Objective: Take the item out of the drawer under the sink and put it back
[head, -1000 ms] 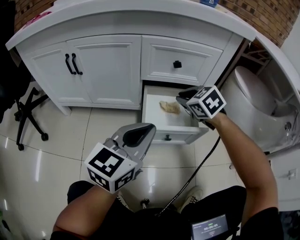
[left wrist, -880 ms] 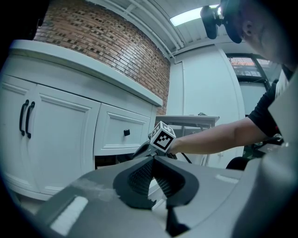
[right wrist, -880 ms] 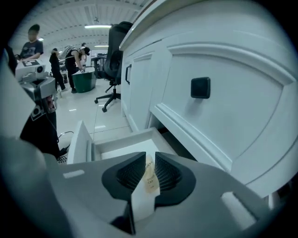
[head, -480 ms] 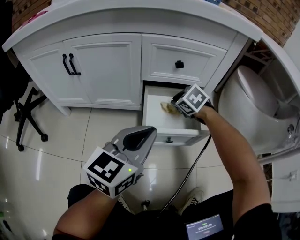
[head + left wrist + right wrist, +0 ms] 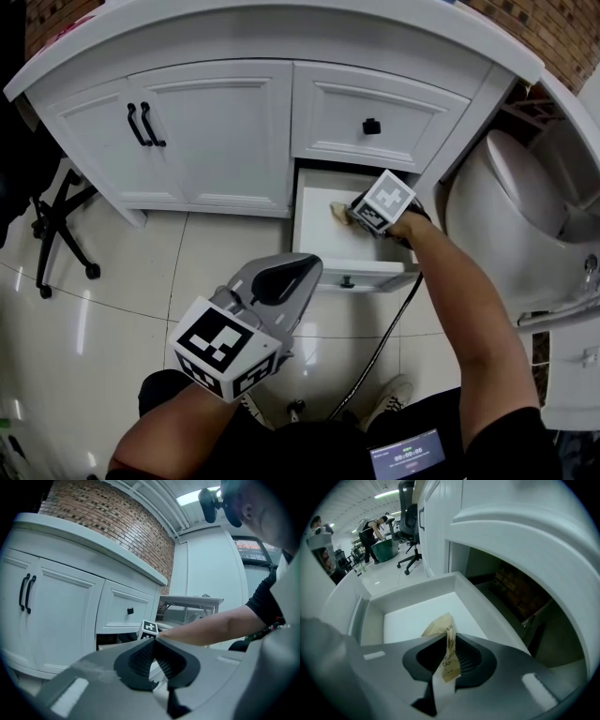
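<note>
The low white drawer (image 5: 310,236) under the sink counter stands pulled open. A tan paper packet (image 5: 337,209) is inside it. My right gripper (image 5: 350,215) reaches into the drawer from the right and is shut on that packet. In the right gripper view the packet (image 5: 441,625) stands pinched between the dark pads (image 5: 466,657), over the white drawer floor (image 5: 410,617). My left gripper (image 5: 296,269) hovers over the floor tiles in front of the drawer, shut and holding nothing. Its closed tips (image 5: 153,652) point toward the cabinet.
An upper drawer with a black knob (image 5: 372,126) sits right above the open one. Double cabinet doors with black handles (image 5: 144,125) are to the left. A toilet (image 5: 511,211) stands close on the right, an office chair base (image 5: 54,234) at far left. A black cable (image 5: 386,323) trails from the right gripper.
My right gripper has gone from above the drawer's right edge down into the drawer and closed on the packet. The left gripper has hardly moved.
</note>
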The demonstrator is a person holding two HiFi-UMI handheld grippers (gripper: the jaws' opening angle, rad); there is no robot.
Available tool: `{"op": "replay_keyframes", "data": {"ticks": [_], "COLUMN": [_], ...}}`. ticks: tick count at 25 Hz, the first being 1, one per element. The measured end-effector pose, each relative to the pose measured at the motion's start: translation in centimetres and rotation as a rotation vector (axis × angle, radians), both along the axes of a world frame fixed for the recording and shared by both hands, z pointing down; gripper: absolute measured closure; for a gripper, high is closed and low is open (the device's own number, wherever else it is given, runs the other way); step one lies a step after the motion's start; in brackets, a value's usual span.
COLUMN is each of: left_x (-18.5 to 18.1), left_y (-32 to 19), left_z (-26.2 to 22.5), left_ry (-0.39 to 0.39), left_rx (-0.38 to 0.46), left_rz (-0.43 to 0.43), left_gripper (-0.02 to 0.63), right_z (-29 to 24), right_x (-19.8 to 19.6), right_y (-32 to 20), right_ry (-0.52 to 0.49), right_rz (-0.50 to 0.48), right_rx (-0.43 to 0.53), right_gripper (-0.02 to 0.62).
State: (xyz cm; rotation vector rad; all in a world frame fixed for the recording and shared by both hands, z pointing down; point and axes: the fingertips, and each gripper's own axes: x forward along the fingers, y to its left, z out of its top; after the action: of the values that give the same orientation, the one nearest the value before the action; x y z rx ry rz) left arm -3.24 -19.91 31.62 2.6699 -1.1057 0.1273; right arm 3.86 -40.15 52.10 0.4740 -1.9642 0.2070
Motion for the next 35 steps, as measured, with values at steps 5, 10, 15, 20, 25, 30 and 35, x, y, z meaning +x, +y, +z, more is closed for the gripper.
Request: {"op": "replay_keyframes", "data": {"ticks": [5,10,15,20,25,30,35], "left_x": [0.0,0.0,0.0,0.0,-0.3,-0.4,-0.5], "left_y": [0.0,0.0,0.2,0.6,1.0,1.6,1.7], "left_z": [0.0,0.0,-0.3,-0.5,-0.8,-1.4,-1.2], "left_ry": [0.002,0.005,0.005,0.002,-0.003,-0.001,-0.017], "left_rx": [-0.005,-0.006,0.003,0.010,0.022,0.041,0.045], "left_rz": [-0.001,-0.002,0.003,0.004,-0.001,-0.006,-0.012], "left_gripper": [0.601,0.601,0.601,0.601,0.601,0.601,0.601], "right_z": [0.7,0.5,-0.4,-1.8,-4.4,-7.6,-10.9], "right_x": [0.0,0.1,-0.3,-0.4,-0.3,-0.2,-0.5], "right_y": [0.0,-0.1,0.2,0.7,1.2,2.3,4.4], "right_ry": [-0.003,0.000,0.004,0.004,-0.024,-0.084,-0.156], "right_rz": [0.006,0.006,-0.011,-0.014,0.002,0.021,0.015], "right_rx": [-0.015,-0.005,0.014,0.043,0.080,0.124,0.171], "right_gripper": [0.538,0.556,0.581,0.583,0.583,0.583,0.583]}}
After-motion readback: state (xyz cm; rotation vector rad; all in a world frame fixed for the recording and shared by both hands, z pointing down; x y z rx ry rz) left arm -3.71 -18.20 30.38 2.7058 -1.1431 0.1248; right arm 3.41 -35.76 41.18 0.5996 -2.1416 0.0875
